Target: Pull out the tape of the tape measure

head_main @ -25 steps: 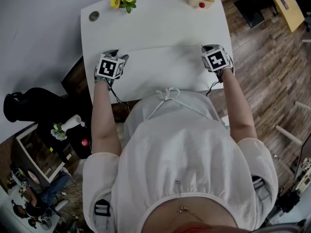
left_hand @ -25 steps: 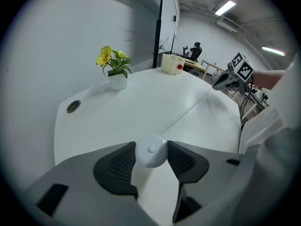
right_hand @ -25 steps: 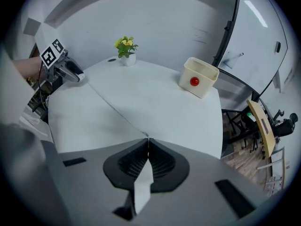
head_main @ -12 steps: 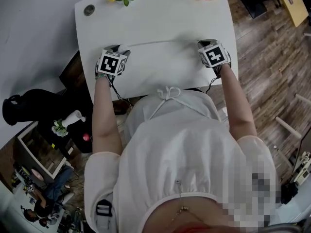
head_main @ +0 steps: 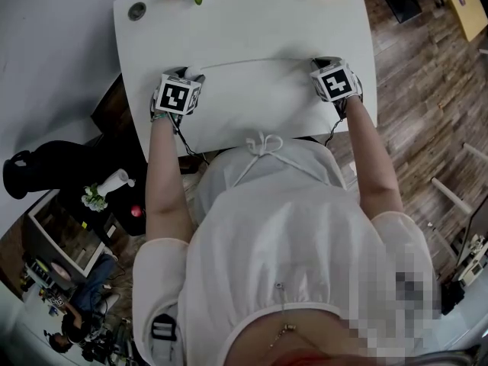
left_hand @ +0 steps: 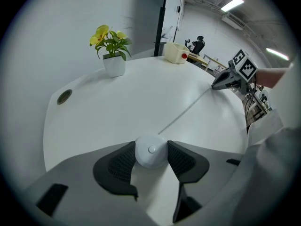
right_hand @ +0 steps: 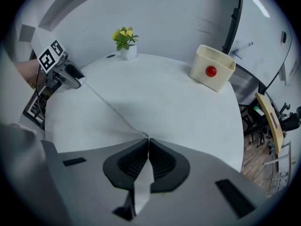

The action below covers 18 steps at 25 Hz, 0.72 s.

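A small round white tape measure point(left_hand: 151, 151) sits between the pads of my left gripper point(left_hand: 150, 157), which is shut on its case at the table's near left. Its thin white tape point(left_hand: 186, 110) runs taut across the white table point(head_main: 252, 21) to my right gripper point(left_hand: 225, 80). In the right gripper view the tape point(right_hand: 110, 107) ends in my right gripper point(right_hand: 147, 142), whose jaws are pressed together on the tape's tip. From above, the tape point(head_main: 255, 62) spans from the left gripper point(head_main: 185, 76) to the right gripper point(head_main: 322, 64).
A white pot of yellow flowers point(left_hand: 113, 55) stands at the far left of the table, with a round cable hole point(left_hand: 64, 96) beside it. A cream box with a red ball point(right_hand: 212, 68) sits at the far right. The table's near edge lies just below both grippers.
The head camera has tilted, so the table sits a little higher in view. Both grippers keep their hold and the tape stays stretched between them.
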{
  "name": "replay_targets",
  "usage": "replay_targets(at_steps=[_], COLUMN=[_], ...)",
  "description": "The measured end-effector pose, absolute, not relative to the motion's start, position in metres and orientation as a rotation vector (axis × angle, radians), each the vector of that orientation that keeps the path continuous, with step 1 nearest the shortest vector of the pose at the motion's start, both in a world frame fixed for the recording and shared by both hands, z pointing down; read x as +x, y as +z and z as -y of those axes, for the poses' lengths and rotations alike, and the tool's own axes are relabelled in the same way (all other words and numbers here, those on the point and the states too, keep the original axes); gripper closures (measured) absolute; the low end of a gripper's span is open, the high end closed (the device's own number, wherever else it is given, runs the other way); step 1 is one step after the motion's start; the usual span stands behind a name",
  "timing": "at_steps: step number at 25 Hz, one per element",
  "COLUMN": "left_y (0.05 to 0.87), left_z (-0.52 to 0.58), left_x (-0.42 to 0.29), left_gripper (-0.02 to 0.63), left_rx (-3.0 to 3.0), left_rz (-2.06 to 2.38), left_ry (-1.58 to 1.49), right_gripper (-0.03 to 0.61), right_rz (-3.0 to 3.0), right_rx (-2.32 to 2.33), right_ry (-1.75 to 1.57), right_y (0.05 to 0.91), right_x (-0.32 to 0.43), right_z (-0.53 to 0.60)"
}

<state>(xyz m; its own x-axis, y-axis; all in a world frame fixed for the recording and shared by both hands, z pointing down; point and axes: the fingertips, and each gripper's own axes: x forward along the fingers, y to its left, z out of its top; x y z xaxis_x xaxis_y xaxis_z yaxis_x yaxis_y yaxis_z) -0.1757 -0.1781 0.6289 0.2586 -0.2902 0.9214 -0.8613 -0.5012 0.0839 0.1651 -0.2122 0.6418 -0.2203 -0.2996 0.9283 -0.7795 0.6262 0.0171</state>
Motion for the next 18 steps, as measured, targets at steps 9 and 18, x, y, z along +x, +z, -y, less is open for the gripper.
replay_targets(at_steps=[9, 18], left_y=[0.632, 0.605], left_z=[0.177, 0.185], left_x=[-0.178, -0.185], left_gripper=[0.382, 0.291], left_rx=[1.966, 1.986], left_rz=[1.075, 1.272], left_ry=[1.19, 1.02], right_gripper=[0.461, 0.362], right_rz=[1.773, 1.813], right_rx=[0.978, 0.995], right_ry=[0.469, 0.54], right_y=[0.628, 0.629], right_x=[0.17, 0.173], right_z=[0.23, 0.218])
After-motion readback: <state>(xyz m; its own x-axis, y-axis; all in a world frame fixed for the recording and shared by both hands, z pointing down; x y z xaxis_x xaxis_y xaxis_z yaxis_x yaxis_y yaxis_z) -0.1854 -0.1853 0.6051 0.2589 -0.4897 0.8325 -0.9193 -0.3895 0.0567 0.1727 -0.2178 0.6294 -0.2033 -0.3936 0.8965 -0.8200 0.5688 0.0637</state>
